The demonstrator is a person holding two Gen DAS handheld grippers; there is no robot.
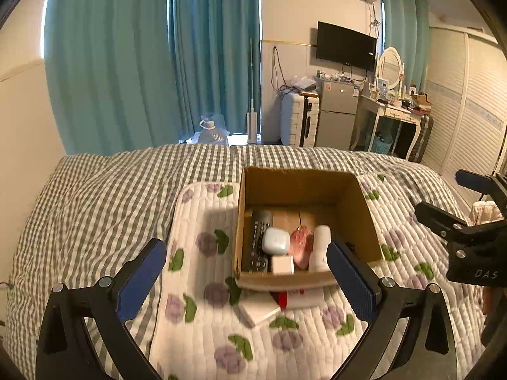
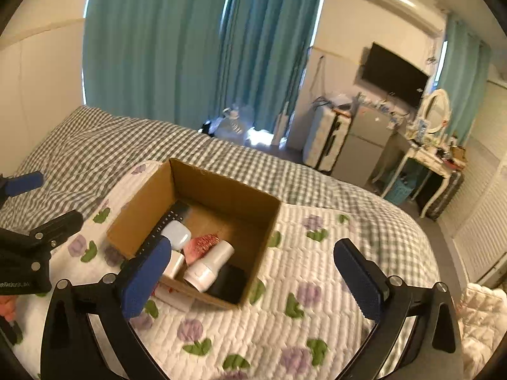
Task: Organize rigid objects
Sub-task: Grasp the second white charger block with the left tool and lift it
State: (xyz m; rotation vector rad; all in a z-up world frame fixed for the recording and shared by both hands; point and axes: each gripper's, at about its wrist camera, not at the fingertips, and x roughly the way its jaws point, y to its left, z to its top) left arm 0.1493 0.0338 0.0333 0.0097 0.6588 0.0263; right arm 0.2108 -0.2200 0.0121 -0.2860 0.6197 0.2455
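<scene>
Two spread grippers, left gripper and right gripper, hold nothing; beside the brown cardboard box we next take the flat white square block.

Left gripper: black angular frame arms, two broad fingers faced with ribbed blue pads. Round silver screw heads are seen at the finger pivots and further out on the arms (four visible in the left wrist view). Right gripper: the same build is noted, black frame, blue textured pads, silver screws. White lettering "DAS" is printed on its black body as seen from the left wrist; partial white lettering is seen on the left gripper's body from the right wrist (not fully legible). A strip of bare skin is visible beneath it.
</scene>
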